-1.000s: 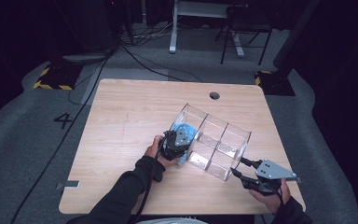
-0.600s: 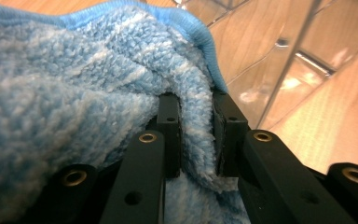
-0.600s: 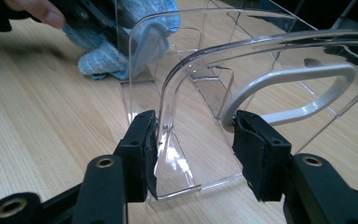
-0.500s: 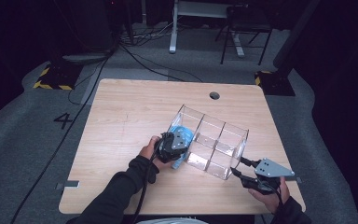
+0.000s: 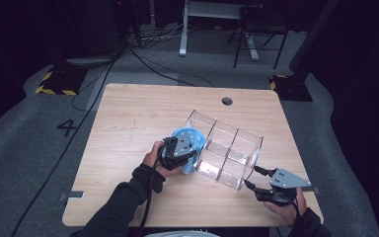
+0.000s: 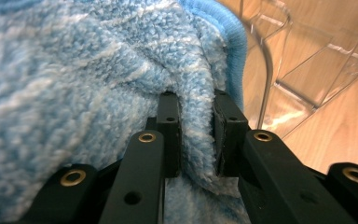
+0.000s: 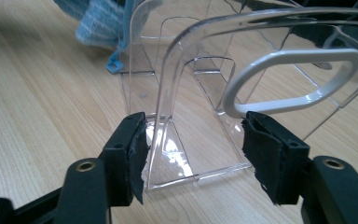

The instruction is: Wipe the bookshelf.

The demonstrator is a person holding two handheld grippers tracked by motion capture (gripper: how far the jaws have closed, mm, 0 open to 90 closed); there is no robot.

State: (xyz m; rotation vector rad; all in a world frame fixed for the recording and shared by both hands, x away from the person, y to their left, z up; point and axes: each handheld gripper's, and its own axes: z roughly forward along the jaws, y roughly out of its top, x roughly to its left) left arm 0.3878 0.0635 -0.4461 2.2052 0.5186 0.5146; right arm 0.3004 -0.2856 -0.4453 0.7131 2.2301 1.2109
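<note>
A clear plastic bin (image 5: 224, 148) with several compartments stands tilted on the wooden table (image 5: 128, 108). My left gripper (image 5: 177, 150) is at the bin's left end, shut on a fluffy blue cloth (image 5: 190, 136). The left gripper view shows that gripper (image 6: 196, 107) pinching a fold of the cloth (image 6: 84, 70), with the bin (image 6: 307, 60) to the right. My right gripper (image 5: 250, 177) is at the bin's near right corner. Its jaws have just been opening. In the right gripper view that gripper (image 7: 193, 135) straddles the bin's end wall (image 7: 168, 70) without pressing it.
A round cable hole (image 5: 227, 101) sits near the table's far edge. Beyond the table are a desk leg (image 5: 182, 34), a chair base (image 5: 256, 44) and cables on the grey floor (image 5: 103, 74). Bare tabletop lies left of the bin.
My left gripper shifted slightly left and up with the cloth. The right gripper's jaws stand wider apart around the bin's corner; that hand stayed in place.
</note>
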